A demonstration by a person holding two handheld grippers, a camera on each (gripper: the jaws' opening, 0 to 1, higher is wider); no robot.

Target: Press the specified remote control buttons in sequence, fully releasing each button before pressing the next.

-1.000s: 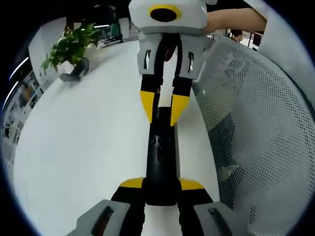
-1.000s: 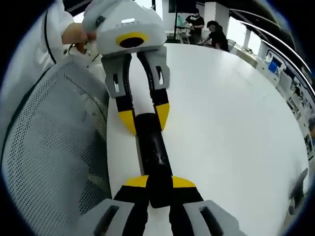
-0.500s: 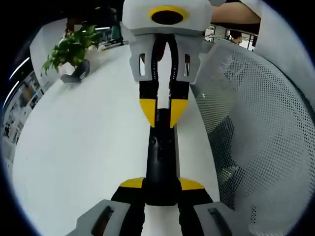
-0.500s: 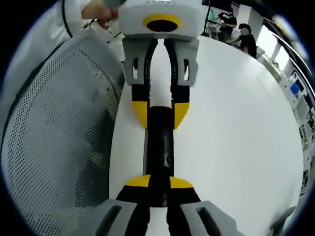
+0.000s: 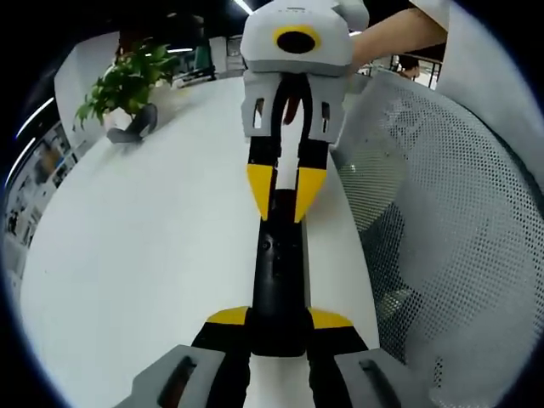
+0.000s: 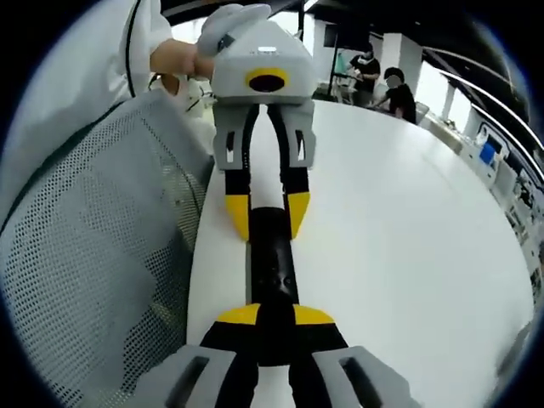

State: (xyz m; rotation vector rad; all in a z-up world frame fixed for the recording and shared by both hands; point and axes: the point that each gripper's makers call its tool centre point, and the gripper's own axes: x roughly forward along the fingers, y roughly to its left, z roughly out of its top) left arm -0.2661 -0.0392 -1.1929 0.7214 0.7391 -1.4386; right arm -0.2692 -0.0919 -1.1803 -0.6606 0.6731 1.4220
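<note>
A long black remote control (image 5: 279,263) hangs lengthwise over the white table's (image 5: 153,238) edge, held at both ends. In the left gripper view, my left gripper (image 5: 279,317) is shut on the remote's near end, its yellow-tipped jaws on either side. My right gripper (image 5: 284,191) comes down from the top and is shut on the far end. The right gripper view mirrors this: my right gripper (image 6: 274,314) clamps the near end of the remote (image 6: 272,263), and my left gripper (image 6: 267,214) clamps the far end. Small buttons show along the remote's top face.
A grey mesh chair back (image 5: 442,221) (image 6: 93,255) stands right beside the table edge. A potted plant (image 5: 123,85) sits at the table's far corner. A person's hand (image 6: 174,59) holds the left gripper. People (image 6: 395,85) stand in the background beyond the table (image 6: 408,238).
Both grippers have stayed shut on the remote. The opposite gripper looks a little smaller and further off in each view than half a second ago, and both views have tilted slightly.
</note>
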